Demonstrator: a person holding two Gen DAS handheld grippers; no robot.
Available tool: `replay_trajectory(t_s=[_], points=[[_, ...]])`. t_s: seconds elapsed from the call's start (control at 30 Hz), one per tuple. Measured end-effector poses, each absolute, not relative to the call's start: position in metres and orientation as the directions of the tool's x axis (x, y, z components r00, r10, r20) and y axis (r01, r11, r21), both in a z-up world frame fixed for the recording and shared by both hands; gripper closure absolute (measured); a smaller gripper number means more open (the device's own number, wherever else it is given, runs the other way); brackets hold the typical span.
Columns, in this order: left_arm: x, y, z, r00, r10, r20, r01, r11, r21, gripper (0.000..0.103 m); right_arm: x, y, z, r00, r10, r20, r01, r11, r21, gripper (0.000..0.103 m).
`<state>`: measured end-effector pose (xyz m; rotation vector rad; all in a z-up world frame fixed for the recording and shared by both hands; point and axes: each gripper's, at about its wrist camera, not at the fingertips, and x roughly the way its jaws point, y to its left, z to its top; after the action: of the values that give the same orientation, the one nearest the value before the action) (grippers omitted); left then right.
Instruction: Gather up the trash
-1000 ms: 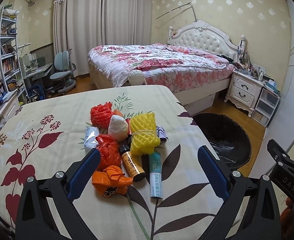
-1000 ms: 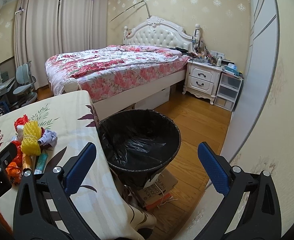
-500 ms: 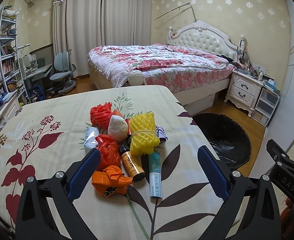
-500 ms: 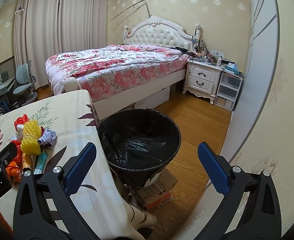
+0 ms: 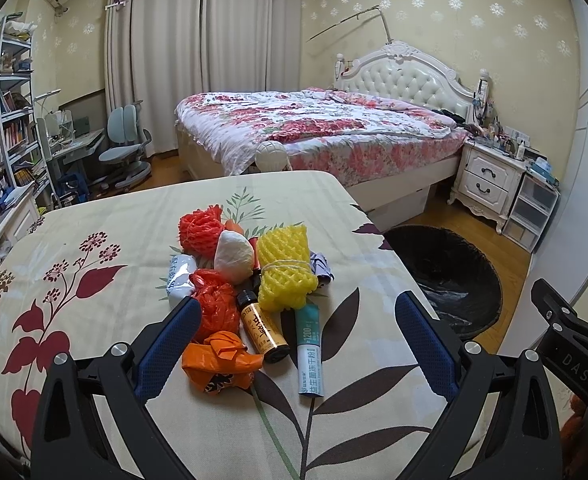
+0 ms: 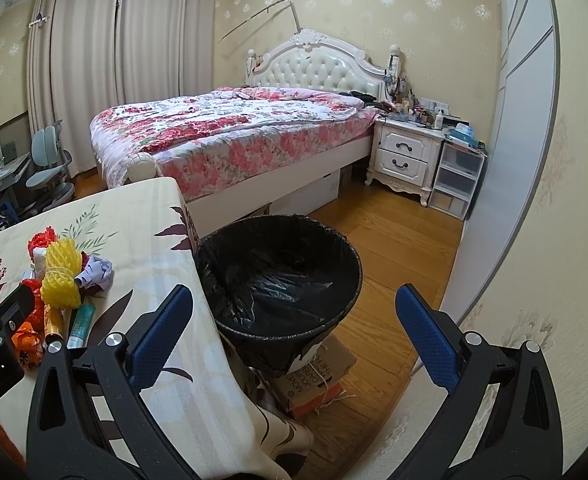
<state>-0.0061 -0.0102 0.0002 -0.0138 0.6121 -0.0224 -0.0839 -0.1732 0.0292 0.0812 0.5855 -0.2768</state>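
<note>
A small dark bottle [image 5: 257, 276] sits mostly hidden beneath the yellow foam net [image 5: 285, 267], ahead of the left tongs [image 5: 294, 328]. Bin [image 6: 277, 276] base hidden behind the bench [image 6: 141, 240] edge; nightstand clutter [image 6: 418, 112] too small to identify.

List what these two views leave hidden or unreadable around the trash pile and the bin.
- Bin bottom: both views, lost in dark liner folds.
- Purple-grey scrap: left wrist view, partly behind yellow foam net.
- Teal tube: print too small to read.
- Cardboard box: right wrist view, mostly under bin.
</note>
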Motion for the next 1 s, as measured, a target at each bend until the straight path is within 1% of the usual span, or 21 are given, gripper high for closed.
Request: replay_trajectory(t_s=[0.63,0.7,0.77,0.8,0.83,0.87,0.9,0.93,0.97,1.0], points=[[-0.004,-0.002,-0.007,0.8,-0.03,-0.599,0.017,0.999,-0.027,0.007,-0.082,-0.167,0.02,0.786,-0.223,-0.577,0.264,0.964,-0.013,0.004],[-0.004,0.001,-0.008,0.8,-0.024,-0.599,0.014,1.0,-0.022,0.008,-0.082,-0.165,0.019,0.785,-0.217,-0.581,0.258,0.966,-0.013,0.004],[-0.005,0.008,-0.008,0.798,-0.015,-0.602,0.004,1.0,-0.021,0.015,-0.079,-0.162,0.019,0.782,-0.208,-0.588,0.249,0.968,-0.011,0.004],[-0.004,0.011,-0.008,0.796,-0.013,-0.605,-0.001,1.0,-0.023,0.017,-0.079,-0.161,0.019,0.783,-0.201,-0.589,0.242,0.97,-0.009,0.005],[-0.004,0.015,-0.009,0.794,-0.008,-0.608,-0.009,1.0,-0.024,0.019,-0.078,-0.159,0.019,0.784,-0.197,-0.588,0.237,0.971,-0.009,0.005],[-0.004,0.02,-0.01,0.793,-0.001,-0.609,-0.017,1.0,-0.024,0.02,-0.078,-0.157,0.02,0.785,-0.194,-0.589,0.233,0.972,-0.011,0.009],[-0.004,0.024,-0.01,0.793,0.007,-0.609,-0.025,0.999,-0.022,0.02,-0.077,-0.155,0.02,0.783,-0.188,-0.592,0.225,0.974,-0.012,0.015],[-0.005,0.03,-0.011,0.792,0.016,-0.61,-0.033,0.999,-0.017,0.021,-0.075,-0.153,0.02,0.782,-0.177,-0.597,0.214,0.977,-0.009,0.019],[-0.004,0.035,-0.013,0.79,0.025,-0.612,-0.041,0.999,-0.011,0.024,-0.073,-0.15,0.02,0.78,-0.166,-0.603,0.205,0.979,-0.005,0.021],[-0.005,0.04,-0.015,0.787,0.033,-0.616,-0.047,0.999,-0.007,0.025,-0.072,-0.148,0.019,0.78,-0.156,-0.607,0.196,0.981,-0.001,0.022]])
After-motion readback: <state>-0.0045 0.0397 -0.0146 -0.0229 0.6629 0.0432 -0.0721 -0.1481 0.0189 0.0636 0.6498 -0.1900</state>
